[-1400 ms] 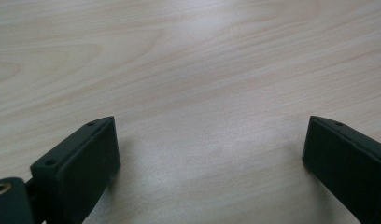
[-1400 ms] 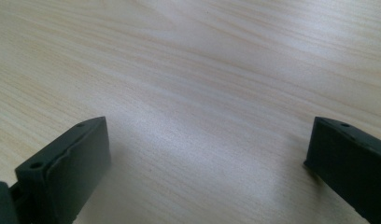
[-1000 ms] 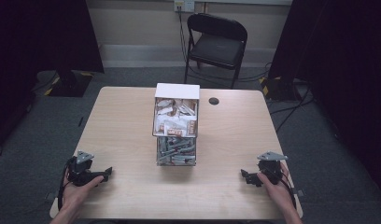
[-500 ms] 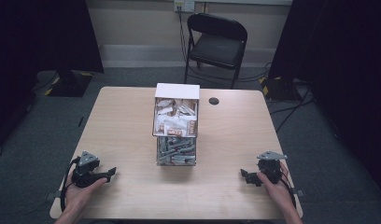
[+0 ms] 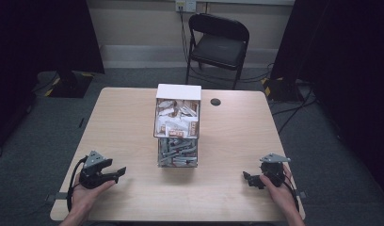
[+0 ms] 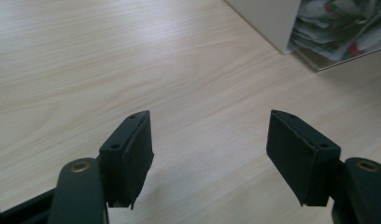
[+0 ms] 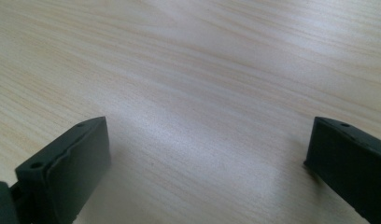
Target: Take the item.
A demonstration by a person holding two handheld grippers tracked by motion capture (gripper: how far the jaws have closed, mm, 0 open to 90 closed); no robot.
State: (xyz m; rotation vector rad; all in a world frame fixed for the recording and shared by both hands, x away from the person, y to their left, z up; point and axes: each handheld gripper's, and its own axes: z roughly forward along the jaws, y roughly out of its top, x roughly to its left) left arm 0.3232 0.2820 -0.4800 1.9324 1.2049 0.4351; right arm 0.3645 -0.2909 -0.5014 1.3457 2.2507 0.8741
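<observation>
Looking down on the wooden table (image 5: 133,117), we see a clear box (image 5: 178,126) standing at its middle, a white top on it, packets stacked in two layers inside. A small dark disc (image 5: 215,101) lies just right of the box toward the far edge, and a black folding chair (image 5: 217,44) stands on the floor beyond the table. Near the left corner we hold the left gripper (image 5: 118,173) pointing right toward the box, well apart from it; its jaws have just been closing partway and stand spread with only bare wood between them. Near the right corner the right gripper (image 5: 246,178) points left, its jaws spread wide over bare wood, nothing pinched.
</observation>
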